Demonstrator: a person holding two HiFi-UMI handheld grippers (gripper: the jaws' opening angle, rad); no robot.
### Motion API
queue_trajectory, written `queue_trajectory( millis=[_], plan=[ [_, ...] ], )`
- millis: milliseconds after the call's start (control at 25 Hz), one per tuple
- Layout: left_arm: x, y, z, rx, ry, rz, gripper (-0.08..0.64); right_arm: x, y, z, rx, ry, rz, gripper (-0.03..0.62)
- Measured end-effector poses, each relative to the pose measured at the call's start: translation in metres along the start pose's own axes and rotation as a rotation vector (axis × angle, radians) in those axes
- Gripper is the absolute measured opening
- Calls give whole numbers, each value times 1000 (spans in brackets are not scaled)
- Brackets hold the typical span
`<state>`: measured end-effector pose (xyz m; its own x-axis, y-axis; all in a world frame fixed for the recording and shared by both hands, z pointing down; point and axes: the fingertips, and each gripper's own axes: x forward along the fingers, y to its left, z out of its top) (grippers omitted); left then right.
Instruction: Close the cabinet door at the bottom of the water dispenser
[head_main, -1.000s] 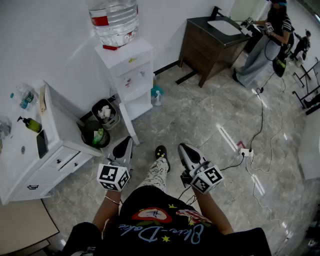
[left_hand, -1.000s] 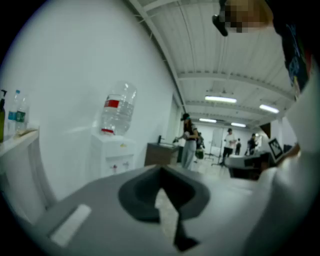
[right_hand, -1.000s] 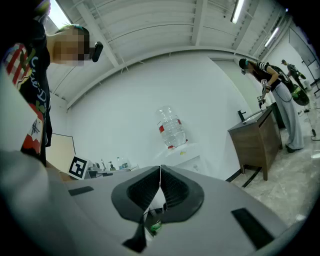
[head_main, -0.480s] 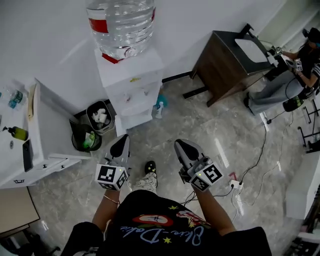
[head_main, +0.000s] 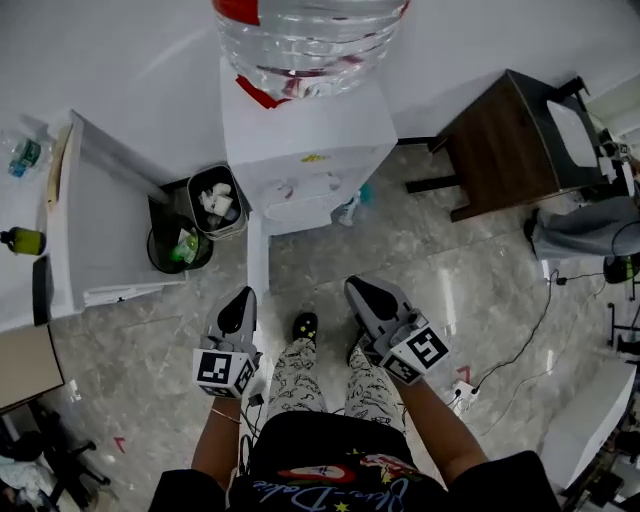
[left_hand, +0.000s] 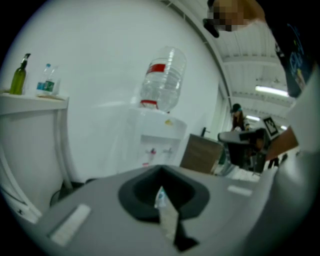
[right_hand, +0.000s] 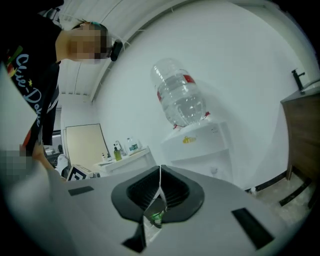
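Note:
The white water dispenser (head_main: 305, 150) stands against the wall under its big clear bottle (head_main: 305, 40). Its bottom cabinet door (head_main: 258, 260) stands open, swung out toward me and seen edge-on as a narrow white strip. My left gripper (head_main: 238, 300) hovers just below the door's free edge, shut and empty. My right gripper (head_main: 360, 293) is level with it to the right, also shut and empty. The left gripper view shows the dispenser (left_hand: 157, 135) beyond the closed left gripper (left_hand: 161, 192). The right gripper view shows the dispenser (right_hand: 197, 145) beyond the closed right gripper (right_hand: 160, 175).
Two waste bins (head_main: 215, 200) (head_main: 180, 250) sit left of the dispenser, beside a white cabinet (head_main: 100, 230). A small blue spray bottle (head_main: 350, 208) stands at the dispenser's right foot. A dark wooden vanity (head_main: 510, 140) is at the right, cables and a power strip (head_main: 465, 390) behind.
I have walked toward the dispenser; it now fills the top of the head view. Both grippers kept their pose and stayed shut.

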<state>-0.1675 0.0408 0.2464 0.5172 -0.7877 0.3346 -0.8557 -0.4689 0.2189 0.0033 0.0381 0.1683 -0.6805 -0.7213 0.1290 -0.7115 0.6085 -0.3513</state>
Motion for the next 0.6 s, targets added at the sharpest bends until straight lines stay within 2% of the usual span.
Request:
queue_trajectory(
  millis=[160,280,480,600],
  plan=[
    [9,36,-64,-36,55,108,0,36,-17,-50,-9,64,98,17],
    [28,66,-120,-25,87,170,0,65,-39,-89,-12,79,151,17],
    [58,118,-223,-29,170,235,0,113,-67,-154,6,97,209,17],
    [64,134,-271,-13,237,245,0,130,-70,-186,20,115,229,17]
  ],
)
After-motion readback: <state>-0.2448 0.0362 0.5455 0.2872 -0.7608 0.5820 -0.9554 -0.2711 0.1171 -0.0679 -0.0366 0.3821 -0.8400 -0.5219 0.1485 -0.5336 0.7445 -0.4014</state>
